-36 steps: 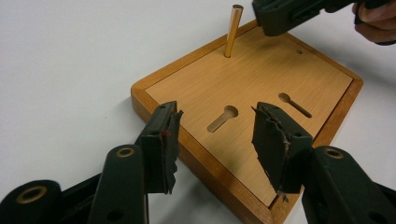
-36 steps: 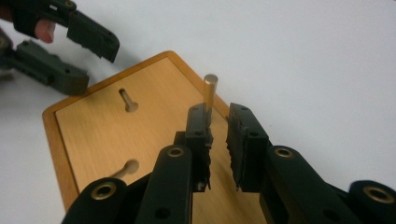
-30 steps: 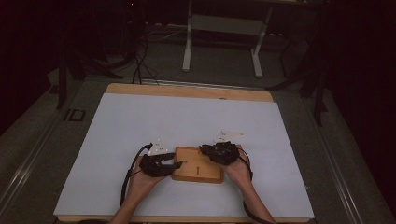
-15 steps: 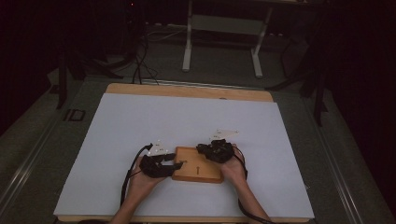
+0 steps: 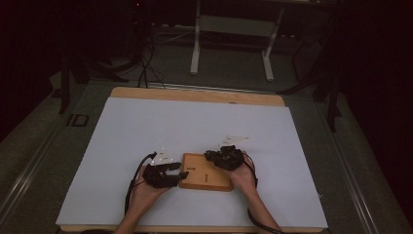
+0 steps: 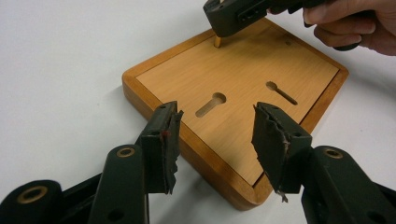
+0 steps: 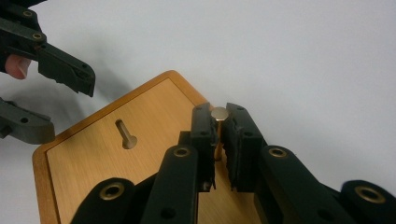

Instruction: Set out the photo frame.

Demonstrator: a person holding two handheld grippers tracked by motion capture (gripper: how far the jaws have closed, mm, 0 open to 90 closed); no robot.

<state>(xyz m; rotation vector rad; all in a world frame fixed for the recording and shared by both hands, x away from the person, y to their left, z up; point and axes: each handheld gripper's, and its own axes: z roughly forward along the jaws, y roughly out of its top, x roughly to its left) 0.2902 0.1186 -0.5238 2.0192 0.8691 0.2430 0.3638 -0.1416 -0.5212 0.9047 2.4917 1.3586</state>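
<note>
I see a wooden board point(image 5: 206, 172) lying flat near the front edge of the white table point(image 5: 146, 126). My right gripper point(image 7: 218, 122), its jaws just closing, pinches a small brass peg point(image 7: 219, 113) upright at the board's far corner. My left gripper point(image 6: 215, 135) hangs half open, empty, over the board's near corner.

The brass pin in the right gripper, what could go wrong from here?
The right gripper, whose jaws have just been closing, pinches the brass pin near its tip, so it might slip or tilt. The left gripper straddles a corner of the board with open jaws, so the board could shift.
</note>
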